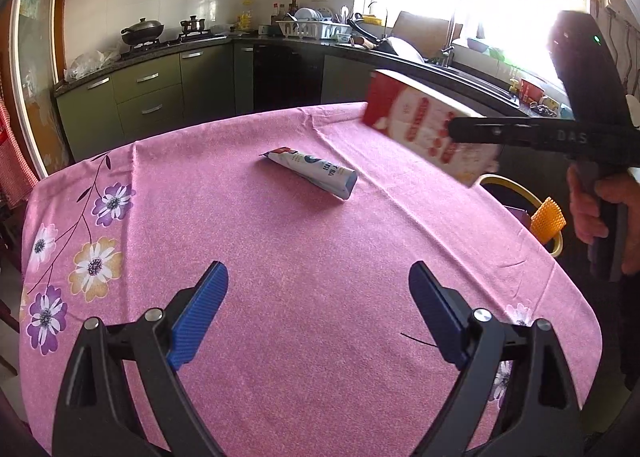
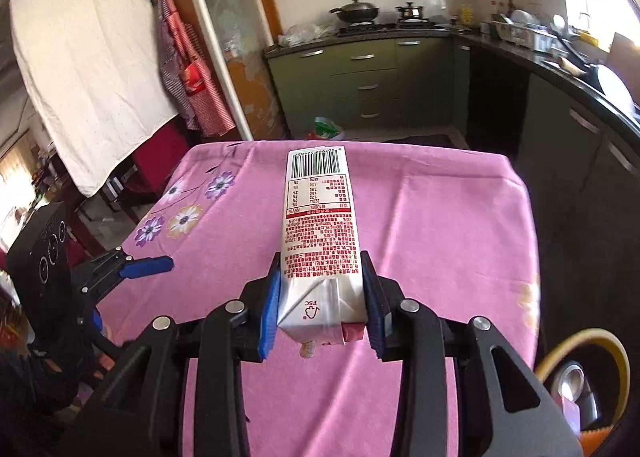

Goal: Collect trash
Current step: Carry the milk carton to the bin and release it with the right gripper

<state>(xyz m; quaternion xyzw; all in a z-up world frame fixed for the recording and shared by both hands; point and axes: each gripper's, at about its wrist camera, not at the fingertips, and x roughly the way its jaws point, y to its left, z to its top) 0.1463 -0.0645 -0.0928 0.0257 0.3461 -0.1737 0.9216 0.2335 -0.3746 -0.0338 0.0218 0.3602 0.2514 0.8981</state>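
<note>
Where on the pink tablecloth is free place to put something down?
Free: the wide patch between the left gripper and the toothpaste tube, and the flower-print side. Crowded: the far right edge, where the right gripper carries the carton.

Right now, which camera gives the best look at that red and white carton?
The right wrist view: the carton fills the middle, its print sharp, clamped in the right gripper. The left wrist view shows it blurred at the side.
</note>
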